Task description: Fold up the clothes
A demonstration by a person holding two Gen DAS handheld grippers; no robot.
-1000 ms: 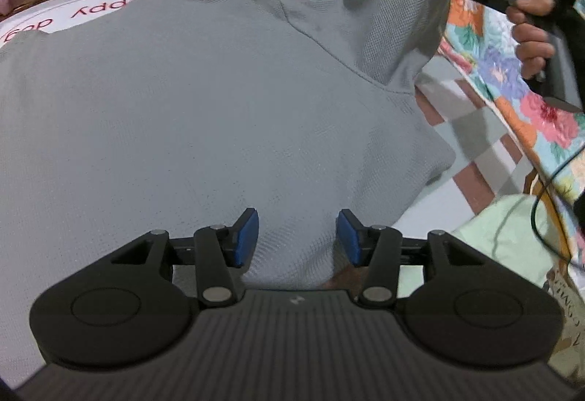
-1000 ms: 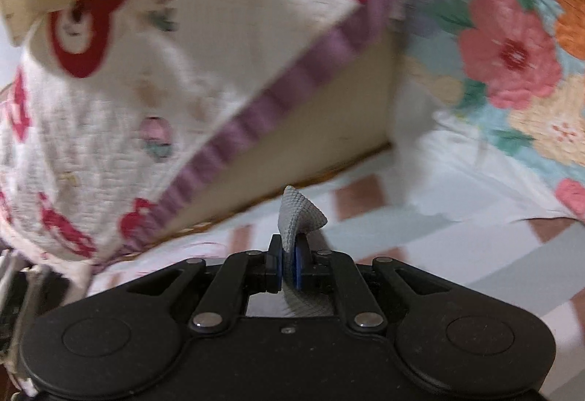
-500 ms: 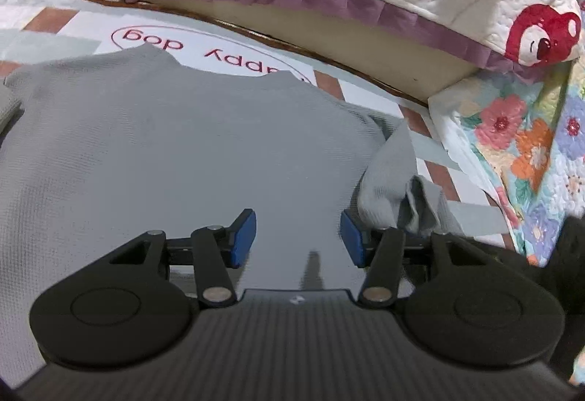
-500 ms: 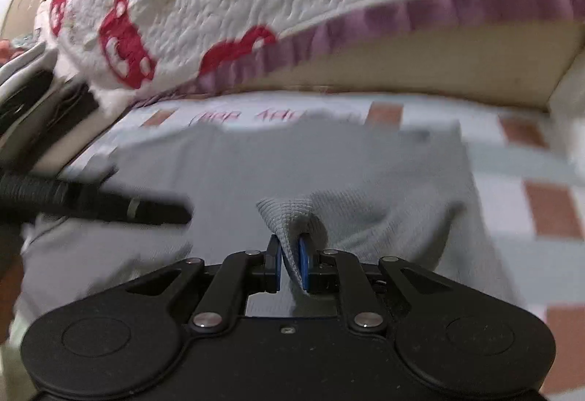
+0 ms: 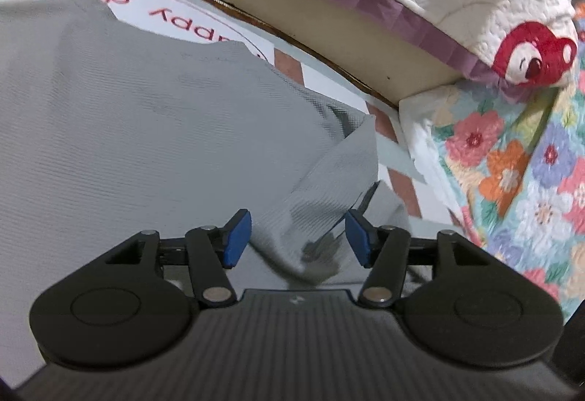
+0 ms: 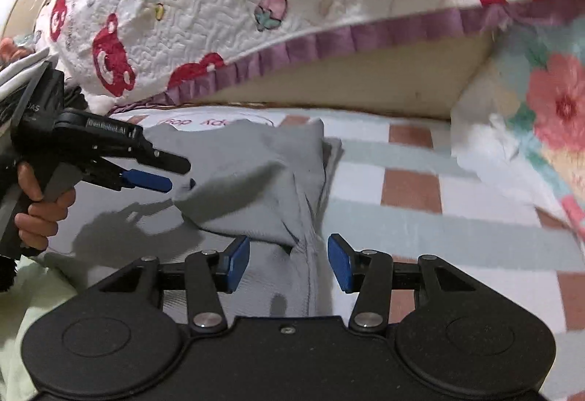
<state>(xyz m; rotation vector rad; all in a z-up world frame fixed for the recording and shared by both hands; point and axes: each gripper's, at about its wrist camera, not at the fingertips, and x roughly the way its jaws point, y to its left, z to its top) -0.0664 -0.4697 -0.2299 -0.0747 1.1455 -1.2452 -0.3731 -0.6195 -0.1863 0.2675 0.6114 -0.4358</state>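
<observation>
Both my left gripper [image 5: 298, 236] and right gripper [image 6: 289, 262] gape, pinching nothing; the grey knit shirt [image 5: 146, 152] looks soft, light, floppy; I'd pinch its folded sleeve [image 6: 256, 196] by the hem.

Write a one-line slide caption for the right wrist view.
Open right claw over the folded-in sleeve of a grey shirt on a checked sheet; left claw alongside.

Left gripper [image 5: 298, 242] and right gripper [image 6: 289, 262]: jaws apparently spread, empty.

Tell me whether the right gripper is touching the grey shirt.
Cannot tell: the right wrist view shows the right gripper open around the grey shirt, contact unclear.
</observation>
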